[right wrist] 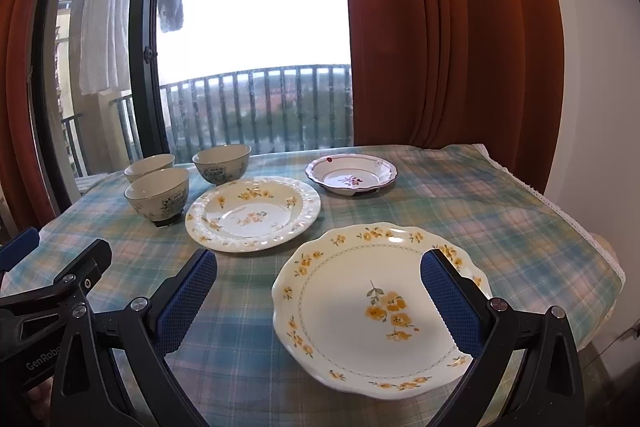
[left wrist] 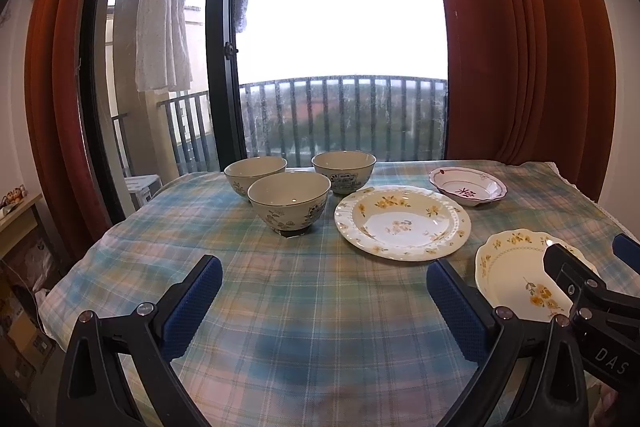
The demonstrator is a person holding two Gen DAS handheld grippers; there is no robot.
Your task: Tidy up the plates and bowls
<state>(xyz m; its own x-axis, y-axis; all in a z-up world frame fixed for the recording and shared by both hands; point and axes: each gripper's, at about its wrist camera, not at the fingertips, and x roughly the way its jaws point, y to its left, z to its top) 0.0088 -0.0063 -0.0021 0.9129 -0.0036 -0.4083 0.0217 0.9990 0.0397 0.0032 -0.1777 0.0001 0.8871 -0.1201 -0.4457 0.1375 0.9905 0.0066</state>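
Note:
Three cream floral bowls stand in a cluster at the table's back left: the nearest bowl (left wrist: 289,201) (right wrist: 157,195), one behind it (left wrist: 255,174) (right wrist: 149,165), one to its right (left wrist: 344,171) (right wrist: 221,161). A large yellow-flowered plate (left wrist: 402,222) (right wrist: 253,213) lies mid-table. A small red-trimmed dish (left wrist: 468,185) (right wrist: 351,173) sits behind it. A scalloped yellow-flowered plate (left wrist: 520,277) (right wrist: 372,315) lies nearest, on the right. My left gripper (left wrist: 324,295) is open over bare cloth. My right gripper (right wrist: 318,289) is open above the scalloped plate's left half, holding nothing.
A blue plaid tablecloth (left wrist: 300,307) covers the table, with a lace-edged right border (right wrist: 560,211). Behind stand a balcony window (left wrist: 340,27) and red curtains (left wrist: 520,47). A shelf and boxes (left wrist: 20,267) sit low on the left.

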